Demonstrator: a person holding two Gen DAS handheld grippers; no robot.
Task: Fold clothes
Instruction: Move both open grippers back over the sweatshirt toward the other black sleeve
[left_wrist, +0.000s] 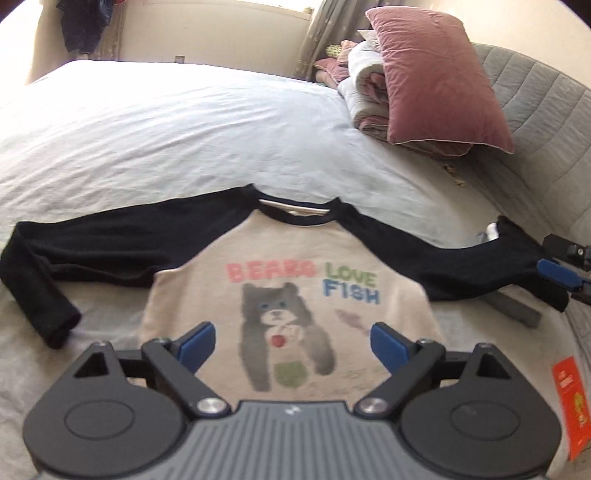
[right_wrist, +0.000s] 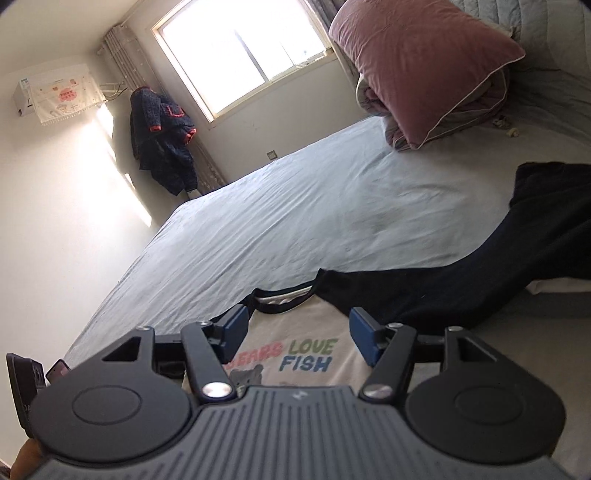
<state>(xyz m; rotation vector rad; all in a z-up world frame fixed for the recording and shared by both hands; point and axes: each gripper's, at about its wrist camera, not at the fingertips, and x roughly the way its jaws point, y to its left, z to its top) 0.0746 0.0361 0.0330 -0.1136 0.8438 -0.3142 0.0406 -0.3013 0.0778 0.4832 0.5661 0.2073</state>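
A beige shirt (left_wrist: 332, 243) with black long sleeves and a "BEARS LOVE FISH" bear print lies face up on the bed, both sleeves spread out. Its left sleeve (left_wrist: 92, 247) bends toward me at the cuff. My left gripper (left_wrist: 293, 345) hovers open above the bear print, with nothing between its blue pads. The right gripper (right_wrist: 299, 332) is also open, above the shirt (right_wrist: 340, 376) just below the black collar, with the right sleeve (right_wrist: 480, 284) running off to its right. One blue finger (left_wrist: 557, 273) of it shows beside that sleeve in the left wrist view.
The pale blue sheet (left_wrist: 184, 140) stretches beyond the shirt. A pink pillow (left_wrist: 436, 74) leans on folded quilts (left_wrist: 365, 99) by the grey headboard (left_wrist: 535, 122). An orange card (left_wrist: 570, 398) and a grey block (left_wrist: 513, 306) lie at the right. A dark coat (right_wrist: 162, 147) hangs by the window.
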